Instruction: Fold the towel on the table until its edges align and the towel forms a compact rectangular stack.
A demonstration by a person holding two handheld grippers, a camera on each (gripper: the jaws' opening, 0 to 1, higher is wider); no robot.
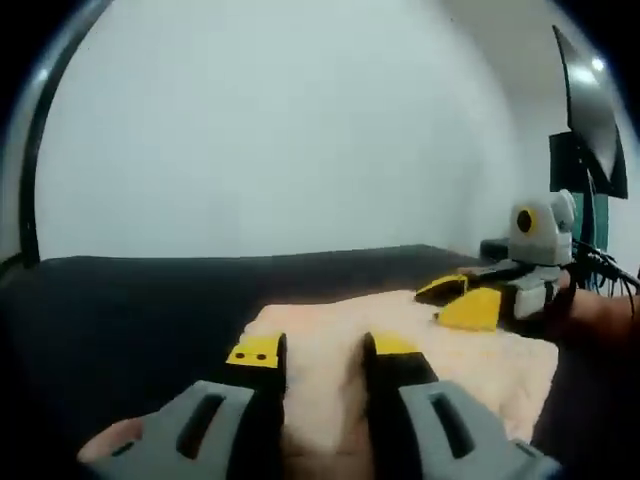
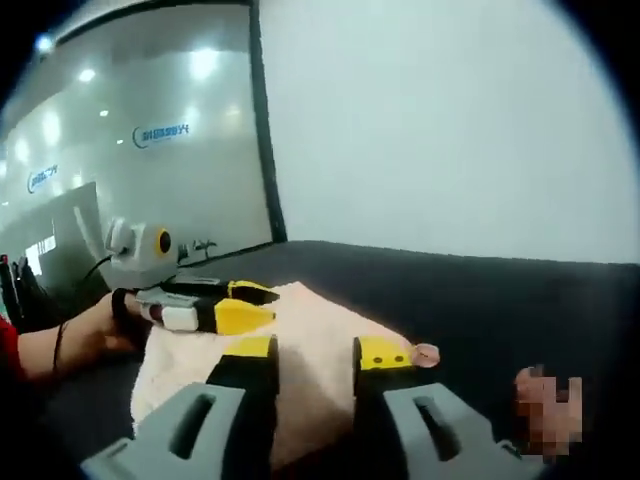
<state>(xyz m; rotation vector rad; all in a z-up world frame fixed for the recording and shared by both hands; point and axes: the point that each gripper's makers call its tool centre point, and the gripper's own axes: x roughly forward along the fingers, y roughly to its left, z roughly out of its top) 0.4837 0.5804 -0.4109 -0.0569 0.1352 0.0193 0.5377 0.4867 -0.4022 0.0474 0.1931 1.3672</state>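
Towel (image 1: pixel 400 350), pale peach and fluffy, lies in a folded heap on the dark tabletop (image 1: pixel 130 310), with a plain white wall rising behind it.

In the left gripper view the left tongs (image 1: pixel 318 352) rise from 6 o'clock, their yellow-tipped jaws parted with towel cloth showing in the gap between them; whether they pinch a fold or merely rest spread on the pile, I cannot tell. At 3 o'clock the right tongs (image 1: pixel 462 302) come in over the far side of the towel, their yellow jaws lying close together just above or on the cloth, held by a person's hand (image 1: pixel 590 318).

In the right gripper view the right tongs (image 2: pixel 312 352) stand at 6 o'clock with jaws apart, the towel (image 2: pixel 310 330) running up between them; again the grip itself cannot be made out. A small pinkish bit of towel edge peeks out just beside the right-hand jaw tip. At 9 o'clock the left tongs (image 2: pixel 240 305) rest at the towel's far edge, jaws nearly together, held by a hand (image 2: pixel 95 330) with a band on the wrist. Behind that, at 10 o'clock, a glass partition (image 2: pixel 150 150) reflects ceiling lights.
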